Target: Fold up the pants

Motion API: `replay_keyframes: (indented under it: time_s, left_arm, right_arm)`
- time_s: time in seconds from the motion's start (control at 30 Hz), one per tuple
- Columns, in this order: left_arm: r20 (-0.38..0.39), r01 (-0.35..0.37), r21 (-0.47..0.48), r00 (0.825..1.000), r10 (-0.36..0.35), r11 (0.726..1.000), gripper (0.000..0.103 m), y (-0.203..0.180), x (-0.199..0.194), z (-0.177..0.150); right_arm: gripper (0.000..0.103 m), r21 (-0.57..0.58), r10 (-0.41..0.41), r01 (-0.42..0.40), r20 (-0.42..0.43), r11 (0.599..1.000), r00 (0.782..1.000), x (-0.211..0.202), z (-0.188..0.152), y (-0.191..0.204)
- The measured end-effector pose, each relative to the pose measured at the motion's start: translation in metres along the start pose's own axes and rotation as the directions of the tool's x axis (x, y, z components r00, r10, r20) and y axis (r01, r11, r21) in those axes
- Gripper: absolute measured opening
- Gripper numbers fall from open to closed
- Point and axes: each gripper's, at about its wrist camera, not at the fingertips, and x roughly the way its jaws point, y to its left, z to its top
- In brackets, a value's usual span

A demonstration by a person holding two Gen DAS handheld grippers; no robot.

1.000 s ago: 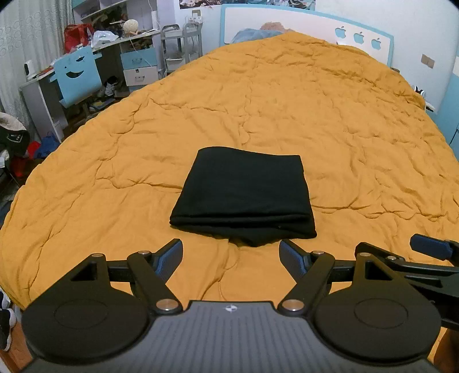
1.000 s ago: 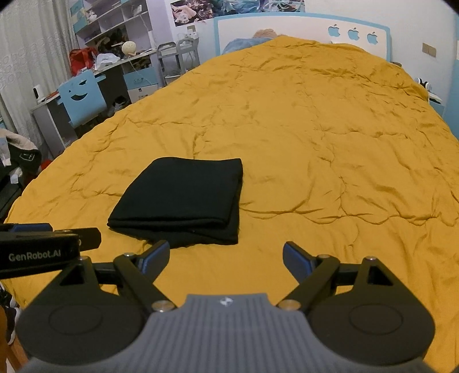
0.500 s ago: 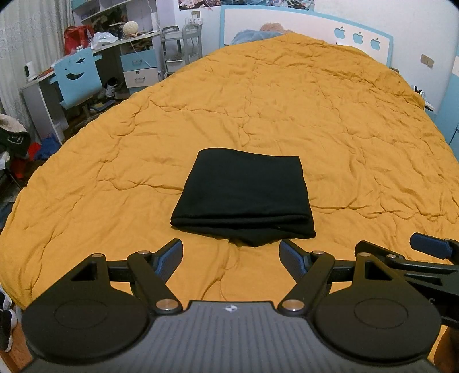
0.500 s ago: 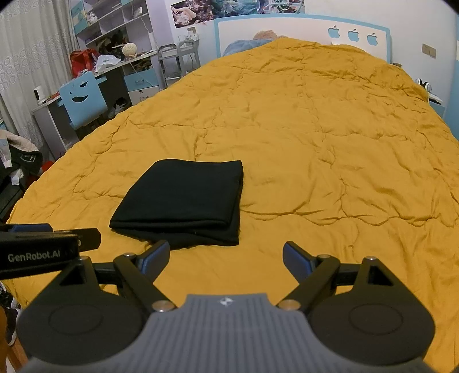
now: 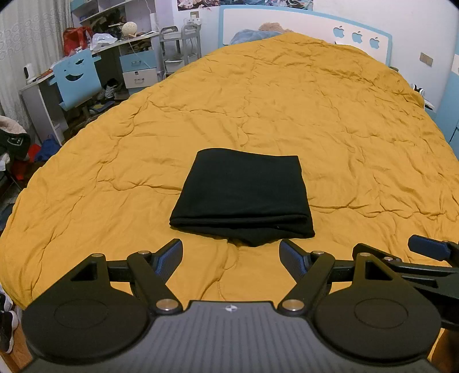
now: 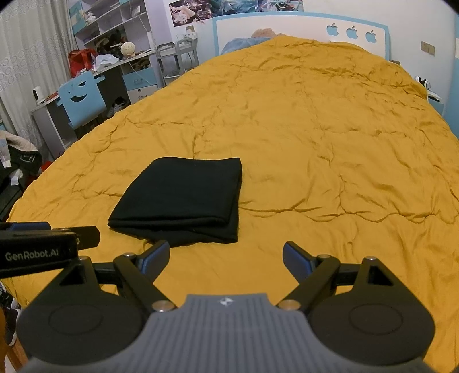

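Looking along the left gripper (image 5: 231, 254), its fingers are standing spread wide with nothing between them, hanging just short of the near edge of the black pants (image 5: 242, 198); the pants are lying as a compact, layered rectangle on the orange quilt (image 5: 344, 129), near its front edge and well apart from the headboard (image 5: 304, 17), with a small lip of lower cloth poking out beneath the near fold; one blue tip of the right gripper is showing off to the right of the pants. Looking along the right gripper (image 6: 226, 254), its fingers are likewise standing apart and empty, with the pants (image 6: 183, 198) lying ahead and to the left, not touching either pad; the left gripper's body is edging in at the left. Judging from this, the folding is looking finished; any next move is calling only for tucking that stray lip under, or for pulling both tools away.
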Motion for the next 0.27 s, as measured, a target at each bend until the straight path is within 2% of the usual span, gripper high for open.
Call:
replay_keyframes:
  time_s: [0.27]
  left_arm:
    - [0.017, 0.016, 0.004, 1.000, -0.016, 1.000, 0.090, -0.0005, -0.0028, 0.0010]
  right_arm:
    - [0.082, 0.001, 0.000, 0.000, -0.005, 1.000, 1.000, -0.0001, -0.0011, -0.0010]
